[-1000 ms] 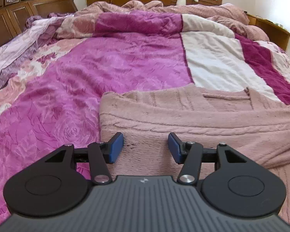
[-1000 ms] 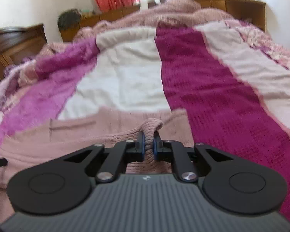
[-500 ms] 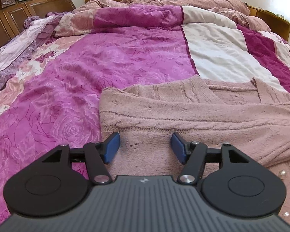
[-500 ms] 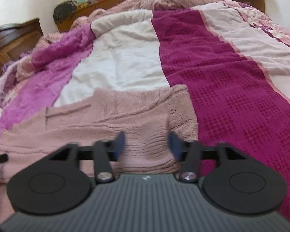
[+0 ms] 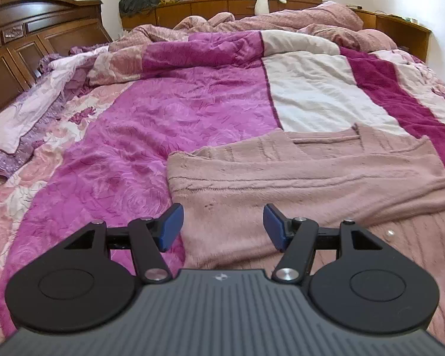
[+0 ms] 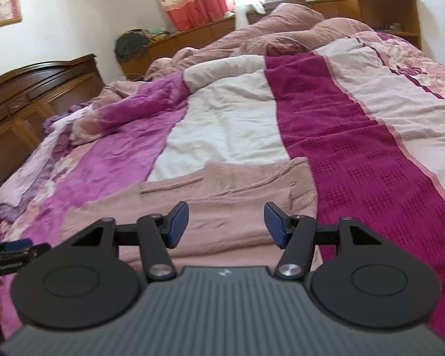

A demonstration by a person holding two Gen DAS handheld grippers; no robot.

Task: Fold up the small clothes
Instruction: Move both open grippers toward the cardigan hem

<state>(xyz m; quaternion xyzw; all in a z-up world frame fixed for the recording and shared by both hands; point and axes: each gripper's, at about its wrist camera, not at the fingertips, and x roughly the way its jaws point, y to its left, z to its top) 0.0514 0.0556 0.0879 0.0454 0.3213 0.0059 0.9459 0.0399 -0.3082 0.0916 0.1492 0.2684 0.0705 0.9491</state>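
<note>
Left gripper: jaws apart, nothing between the blue pads, hanging above the near left part of the sweater without touching it.

Right gripper: jaws also apart, empty, over the sweater's right half.

The sweater is a dusty-pink knit, lying flat on the bedspread, folded over itself. In the left wrist view it fills 12 to 3 o'clock from the pads. A knit band or pocket edge shows at the far side, around 1 o'clock. Small pearl-like buttons sit on the lower layer at 3 o'clock, just past the right finger. In the right wrist view the sweater spans 9 to 1 o'clock, with its right edge ending near the dark magenta stripe.

Left gripper's tip pokes into the right wrist view at 9 o'clock, low at the frame edge.

Background: wooden headboard at 10 o'clock, rumpled pink quilt at 12, curtain and window beyond.
</note>
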